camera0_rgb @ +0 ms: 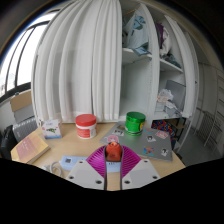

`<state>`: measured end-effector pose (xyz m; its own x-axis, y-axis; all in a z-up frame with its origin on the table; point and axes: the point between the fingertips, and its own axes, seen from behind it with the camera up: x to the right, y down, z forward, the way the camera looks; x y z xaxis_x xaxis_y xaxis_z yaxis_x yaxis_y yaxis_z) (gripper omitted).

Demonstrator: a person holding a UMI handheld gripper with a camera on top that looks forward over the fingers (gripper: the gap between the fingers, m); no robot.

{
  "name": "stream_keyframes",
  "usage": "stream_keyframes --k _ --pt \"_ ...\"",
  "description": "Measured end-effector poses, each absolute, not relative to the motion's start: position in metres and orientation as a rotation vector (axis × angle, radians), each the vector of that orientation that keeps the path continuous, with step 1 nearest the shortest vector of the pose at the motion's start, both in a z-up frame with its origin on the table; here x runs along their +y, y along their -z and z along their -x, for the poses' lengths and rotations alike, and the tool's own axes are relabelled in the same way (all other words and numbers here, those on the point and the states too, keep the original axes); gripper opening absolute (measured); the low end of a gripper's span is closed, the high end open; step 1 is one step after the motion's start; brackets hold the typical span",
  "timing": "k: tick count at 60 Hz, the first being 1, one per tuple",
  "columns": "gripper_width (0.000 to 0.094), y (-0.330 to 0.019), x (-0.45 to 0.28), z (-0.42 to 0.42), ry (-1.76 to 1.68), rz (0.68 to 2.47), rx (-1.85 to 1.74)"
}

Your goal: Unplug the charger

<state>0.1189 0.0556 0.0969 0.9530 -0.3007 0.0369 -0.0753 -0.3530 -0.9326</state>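
Observation:
My gripper (113, 152) is over a light wooden table (70, 145). A small orange-red object (113, 148), likely the charger, sits between the tips of the two purple pads (98, 160). Both pads close in on it from either side and appear to press it. Its lower part is hidden by the fingers, and no cable or socket shows.
A red tub with a white lid (86, 125) and a green tub (134, 121) stand on the table beyond the fingers. A book or papers (28, 148) lie to the left and small white items (155, 140) to the right. A white curtain (80, 60) and shelves (150, 50) are behind.

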Motion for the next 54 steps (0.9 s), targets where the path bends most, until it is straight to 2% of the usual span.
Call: stream_keyframes --k 18,24,31,33,38,41,54 --pt "0.0232 -0.006 0.033 -0.184 0.218 2.109 0.316" --pt "0.0252 -0.008 0.037 -0.182 0.147 2.102 0.326" --pt "0.0322 -0.005 0.038 -0.182 0.150 2.127 0.303" --pt "0.0401 0.000 0.037 -0.184 0.163 2.147 0.313" --pt "0.0739 0.009 0.032 -0.190 0.202 2.185 0.371" --pt "0.0842 0.010 0.028 -0.196 0.227 2.177 0.419" --pt "0.0842 -0.011 0.002 -0.173 0.171 2.136 0.442"
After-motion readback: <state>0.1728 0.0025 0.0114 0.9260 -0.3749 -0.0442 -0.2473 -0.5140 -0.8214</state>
